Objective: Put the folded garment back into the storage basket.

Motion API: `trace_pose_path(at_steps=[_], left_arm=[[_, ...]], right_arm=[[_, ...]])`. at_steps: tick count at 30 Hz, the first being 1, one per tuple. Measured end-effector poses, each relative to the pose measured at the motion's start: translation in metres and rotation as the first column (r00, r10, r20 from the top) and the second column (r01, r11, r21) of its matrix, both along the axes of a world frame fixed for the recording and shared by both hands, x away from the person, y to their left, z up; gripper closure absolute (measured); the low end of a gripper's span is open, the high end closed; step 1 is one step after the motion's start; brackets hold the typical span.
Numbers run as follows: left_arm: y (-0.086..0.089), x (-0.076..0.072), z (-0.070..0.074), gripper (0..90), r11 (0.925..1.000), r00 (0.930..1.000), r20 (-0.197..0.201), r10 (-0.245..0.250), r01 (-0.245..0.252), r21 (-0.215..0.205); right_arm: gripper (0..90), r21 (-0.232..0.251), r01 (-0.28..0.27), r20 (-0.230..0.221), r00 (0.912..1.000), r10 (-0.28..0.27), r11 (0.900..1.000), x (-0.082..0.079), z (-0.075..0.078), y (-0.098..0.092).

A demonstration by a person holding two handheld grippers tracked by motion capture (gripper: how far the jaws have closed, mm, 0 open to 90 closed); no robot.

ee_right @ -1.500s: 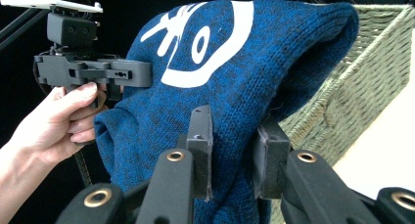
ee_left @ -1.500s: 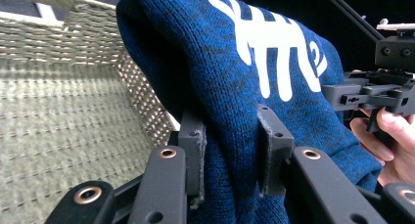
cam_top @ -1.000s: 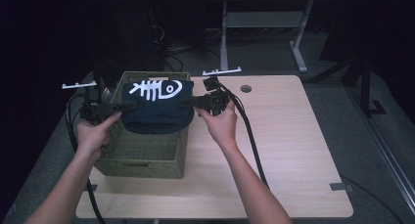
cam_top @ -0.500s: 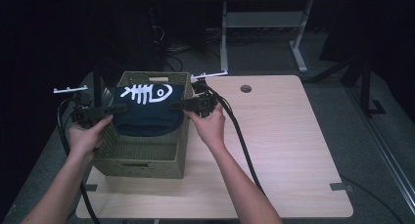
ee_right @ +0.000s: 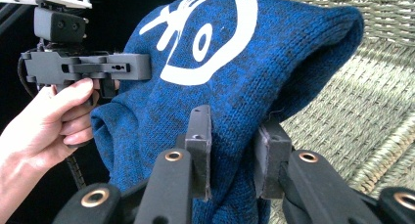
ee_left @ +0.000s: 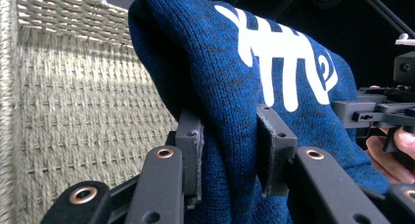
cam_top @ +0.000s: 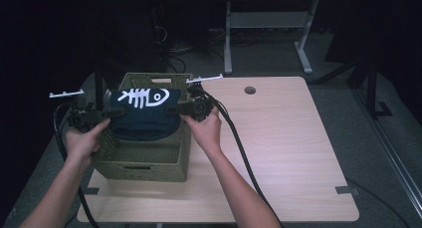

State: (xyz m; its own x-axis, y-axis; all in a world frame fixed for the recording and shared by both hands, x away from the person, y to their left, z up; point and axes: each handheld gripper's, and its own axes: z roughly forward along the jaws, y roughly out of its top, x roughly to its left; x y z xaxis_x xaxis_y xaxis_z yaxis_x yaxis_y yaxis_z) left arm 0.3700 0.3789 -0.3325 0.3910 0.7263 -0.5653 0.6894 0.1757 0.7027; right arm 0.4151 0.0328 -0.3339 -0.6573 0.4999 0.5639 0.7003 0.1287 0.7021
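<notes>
We count one dark blue knitted sweater (cam_top: 144, 119), folded into a thick bundle, one olive woven basket (cam_top: 142, 156), one light wooden table (cam_top: 293, 153), and two grippers, one in each of the person's hands. The sweater hangs stretched between the two grippers, right above the open basket, its lower edge just over the basket's inside. The basket sits on the left part of the table.

The left gripper (ee_left: 227, 150) has its pads pressed into a fold of blue knit at the bundle's left end, jaws narrow and clamped on the fabric. The right gripper (ee_right: 235, 150) does the same at the other end, pinching a thick fold of the same sweater. In the high view we see the left gripper (cam_top: 107, 113) at the basket's left rim and the right gripper (cam_top: 181, 108) at its right rim, cables trailing back from each.

Against the frame from a second ago, both hands have come down and toward the person, and the sweater now sits lower over the basket, nearer its front half.

As for writing, we read no letters anywhere. The sweater carries one white printed fish skeleton (cam_top: 145, 96), spine, ribs and a round-eyed head, facing up in the high view; the head with its eye ring shows large in the right gripper view.
</notes>
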Motion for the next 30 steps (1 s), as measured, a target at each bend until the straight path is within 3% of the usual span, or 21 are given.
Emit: trace_pose_path(at_steps=[8, 11, 27, 30], left_arm=[[0.005, 0.0, -0.001, 67.2, 0.9998, 0.9999, -0.007, 0.014, -0.014, 0.01], [0.006, -0.001, -0.002, 67.9, 0.9991, 0.9997, -0.009, 0.021, -0.02, 0.038], [0.014, 0.003, -0.013, 67.2, 0.9951, 0.9977, -0.054, 0.042, -0.037, 0.091], [0.015, 0.003, -0.014, 67.0, 0.9922, 0.997, -0.061, 0.048, -0.041, 0.118]], right_arm=[[71.4, 0.003, -0.001, -0.014, 0.9999, 0.001, 1.0, 0.001, -0.005, 0.006], [71.3, -0.008, -0.006, -0.023, 0.9997, 0.005, 1.0, 0.002, -0.007, 0.01], [71.1, -0.041, -0.022, -0.051, 0.9985, 0.02, 0.999, 0.006, -0.024, 0.028], [71.0, -0.052, -0.02, -0.068, 0.9975, 0.016, 0.998, 0.006, -0.027, 0.032]])
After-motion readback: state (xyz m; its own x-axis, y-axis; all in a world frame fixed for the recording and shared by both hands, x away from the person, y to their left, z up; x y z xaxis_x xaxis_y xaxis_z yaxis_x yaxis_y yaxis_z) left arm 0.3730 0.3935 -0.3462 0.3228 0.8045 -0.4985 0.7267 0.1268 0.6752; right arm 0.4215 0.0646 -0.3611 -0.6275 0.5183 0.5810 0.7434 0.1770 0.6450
